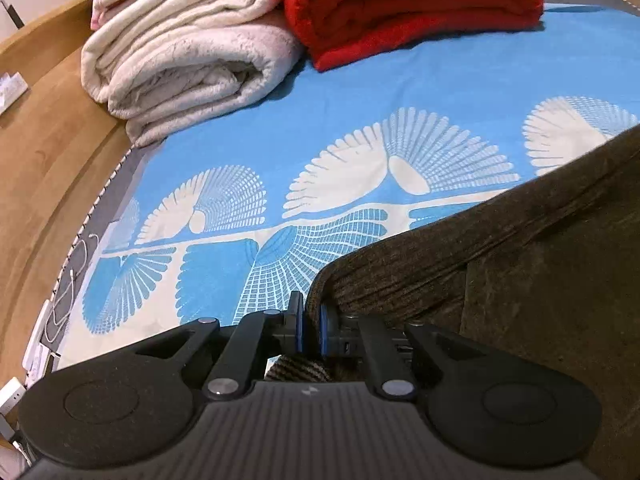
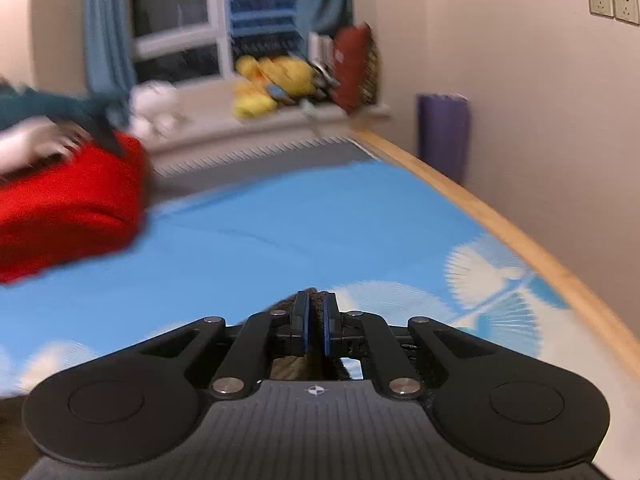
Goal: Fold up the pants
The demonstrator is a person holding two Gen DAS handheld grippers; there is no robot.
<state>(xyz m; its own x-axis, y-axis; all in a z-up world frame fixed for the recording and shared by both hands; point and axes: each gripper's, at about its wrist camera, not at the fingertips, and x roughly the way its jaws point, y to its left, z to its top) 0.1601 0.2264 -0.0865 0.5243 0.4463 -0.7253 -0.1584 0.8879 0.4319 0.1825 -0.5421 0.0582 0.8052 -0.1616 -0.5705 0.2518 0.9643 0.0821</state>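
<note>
Dark brown corduroy pants (image 1: 520,264) stretch from my left gripper (image 1: 311,310) up to the right edge of the left wrist view, lifted off the blue patterned bedsheet (image 1: 360,92). That gripper is shut on a corner of the pants' edge. In the blurred right wrist view, my right gripper (image 2: 316,314) is shut on a thin fold of the same brown pants (image 2: 317,300), held above the sheet (image 2: 280,232). Most of the cloth there hangs hidden below the gripper body.
A folded cream blanket (image 1: 188,52) and a folded red blanket (image 1: 404,8) lie at the bed's far end. A wooden bed frame (image 1: 52,152) runs along the left, and its other side (image 2: 520,240) along the right by the wall. White cables (image 1: 64,300) lie at the mattress edge. A windowsill holds yellow plush toys (image 2: 276,80).
</note>
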